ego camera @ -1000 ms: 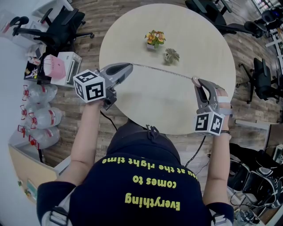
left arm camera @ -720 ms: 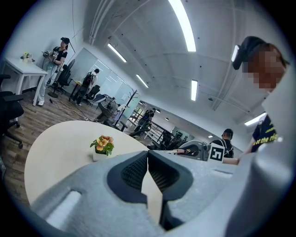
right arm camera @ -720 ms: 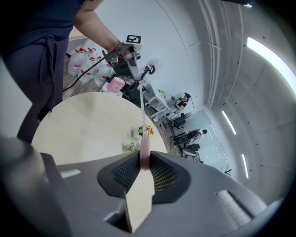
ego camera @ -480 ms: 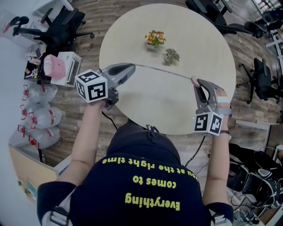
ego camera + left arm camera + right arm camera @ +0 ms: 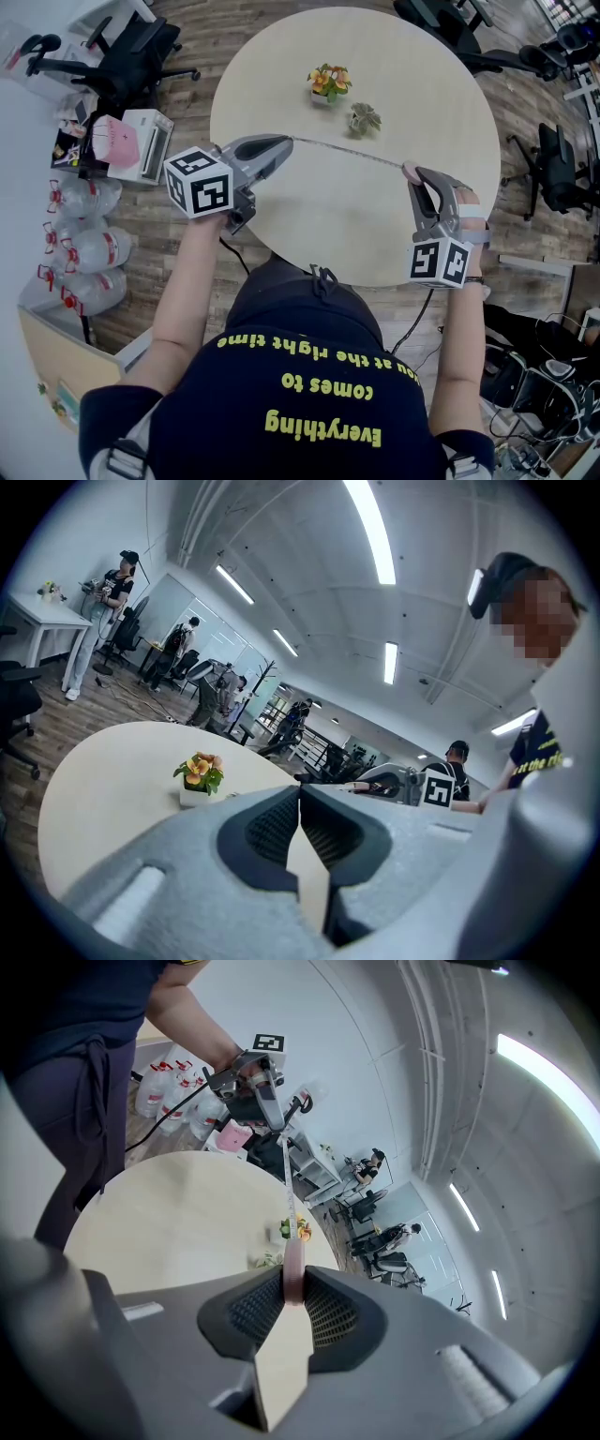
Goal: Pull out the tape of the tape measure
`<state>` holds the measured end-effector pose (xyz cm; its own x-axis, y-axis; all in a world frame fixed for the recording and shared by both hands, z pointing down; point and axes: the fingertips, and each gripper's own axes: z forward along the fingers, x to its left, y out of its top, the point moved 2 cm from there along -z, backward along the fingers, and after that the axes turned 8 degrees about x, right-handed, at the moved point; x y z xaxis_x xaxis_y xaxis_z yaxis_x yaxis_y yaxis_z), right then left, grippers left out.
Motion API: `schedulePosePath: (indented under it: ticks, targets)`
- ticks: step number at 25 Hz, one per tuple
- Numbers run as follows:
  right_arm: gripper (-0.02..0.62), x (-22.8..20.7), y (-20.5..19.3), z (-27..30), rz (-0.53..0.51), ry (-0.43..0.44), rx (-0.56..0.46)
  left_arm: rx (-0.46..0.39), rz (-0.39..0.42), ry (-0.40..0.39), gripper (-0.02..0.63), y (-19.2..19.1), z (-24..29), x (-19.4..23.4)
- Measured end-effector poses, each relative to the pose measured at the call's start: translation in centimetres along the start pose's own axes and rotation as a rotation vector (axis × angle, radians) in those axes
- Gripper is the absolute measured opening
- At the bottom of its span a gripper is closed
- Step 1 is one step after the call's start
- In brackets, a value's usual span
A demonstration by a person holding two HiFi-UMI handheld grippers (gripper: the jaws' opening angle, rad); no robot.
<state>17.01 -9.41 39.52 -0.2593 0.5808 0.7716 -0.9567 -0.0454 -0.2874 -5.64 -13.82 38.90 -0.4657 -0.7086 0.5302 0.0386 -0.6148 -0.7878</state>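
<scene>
Pale wood-toned round table (image 5: 309,216), seen from above, with 2 hand-held grippers raised over its near half.

Left gripper (image 5: 284,142): the jaws are pressed together at their tips, with no gap between the ribbed pads (image 5: 272,827) in the left gripper view. The free end of the tape (image 5: 347,153) meets these closed tips, so the jaws pinch the tape's end. The gripper lies nearly level and points toward the table's centre.

Right gripper (image 5: 413,177): the jaws stand slightly apart and clamp the tape measure (image 5: 411,170), a small pink round case. In the right gripper view the case (image 5: 292,1269) sits edge-on between the 2 pads (image 5: 328,1312), touching both, near the tips of the jaws.

The tape runs as 1 thin taut line above the tabletop, from the case at the right gripper across to the left gripper. The right gripper view shows it (image 5: 284,1185) leaving the case and reaching the left gripper (image 5: 272,1119) in the far hand.

Beyond the tape, well apart from both grippers, stand a small pot of orange and yellow flowers (image 5: 328,82) and, just beside it, a small green plant (image 5: 363,118).
</scene>
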Motion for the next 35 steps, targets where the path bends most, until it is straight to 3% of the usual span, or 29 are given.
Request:
schedulePosePath:
  ticks: [35]
  targets:
    - [0.083, 0.3, 1.9, 0.1, 0.008, 0.016, -0.033, 0.021, 0.017, -0.066, 0.008, 0.2, 2.3, -2.2]
